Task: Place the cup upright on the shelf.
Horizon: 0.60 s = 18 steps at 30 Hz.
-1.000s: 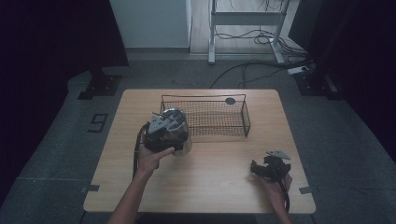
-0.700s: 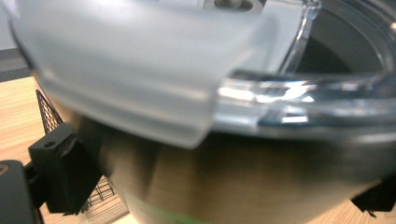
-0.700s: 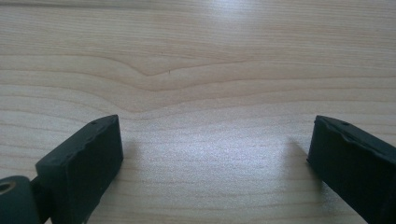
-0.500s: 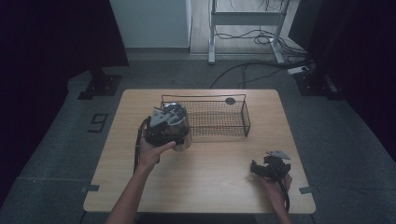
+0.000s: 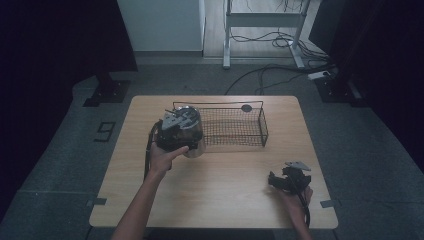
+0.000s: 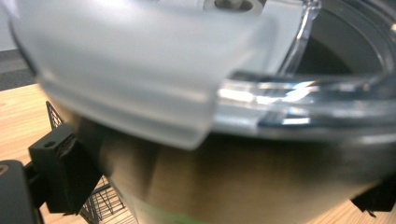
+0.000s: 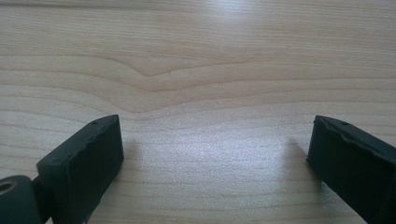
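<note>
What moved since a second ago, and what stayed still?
The left gripper, shut on the cup, carried it a little farther from the person, toward the near left corner of the wire basket. The right gripper stayed open on the table; the basket stayed put.

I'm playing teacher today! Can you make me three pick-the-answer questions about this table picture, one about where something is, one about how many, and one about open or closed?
1. Where is the wire basket?
A. on the table's far half
B. on the floor
C. under the table

2. How many grippers are there?
A. one
B. two
C. four

3. How is the right gripper?
A. shut on a cup
B. open, holding nothing
C. shut on the basket

Answers:
1 A: the high view shows it on the wooden table, toward the far edge.
2 B: the left gripper holds the clear-lidded container, and the right one rests near the table's right side.
3 B: bare wood shows between its spread jaws.
</note>
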Motion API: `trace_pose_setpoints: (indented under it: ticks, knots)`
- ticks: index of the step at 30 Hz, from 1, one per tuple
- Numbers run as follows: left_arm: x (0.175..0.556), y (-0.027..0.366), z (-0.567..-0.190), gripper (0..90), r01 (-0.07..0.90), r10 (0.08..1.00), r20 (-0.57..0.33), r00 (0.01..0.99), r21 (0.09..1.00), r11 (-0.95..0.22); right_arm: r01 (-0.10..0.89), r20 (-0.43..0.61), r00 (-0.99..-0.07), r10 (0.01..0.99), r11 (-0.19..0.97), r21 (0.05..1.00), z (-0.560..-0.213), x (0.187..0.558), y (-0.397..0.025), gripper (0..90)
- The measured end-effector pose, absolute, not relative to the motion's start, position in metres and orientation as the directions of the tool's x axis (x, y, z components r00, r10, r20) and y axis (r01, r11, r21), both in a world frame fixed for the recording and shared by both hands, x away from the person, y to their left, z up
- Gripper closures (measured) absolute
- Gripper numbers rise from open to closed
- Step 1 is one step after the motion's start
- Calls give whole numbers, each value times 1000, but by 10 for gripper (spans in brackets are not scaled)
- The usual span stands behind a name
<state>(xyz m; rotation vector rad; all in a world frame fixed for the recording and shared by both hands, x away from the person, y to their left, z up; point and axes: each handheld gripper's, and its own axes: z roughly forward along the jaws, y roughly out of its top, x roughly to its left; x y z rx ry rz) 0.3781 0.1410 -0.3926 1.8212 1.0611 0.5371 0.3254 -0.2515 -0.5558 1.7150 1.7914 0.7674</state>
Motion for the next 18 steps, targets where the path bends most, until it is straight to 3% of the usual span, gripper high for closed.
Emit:
trace_pose_setpoints:
  ticks: [18]
  knots:
    - [389, 143, -384, 38, 440, 853, -85, 515, 880, -178, 691, 4, -45, 999, 28, 722, -556, 325, -251, 32]
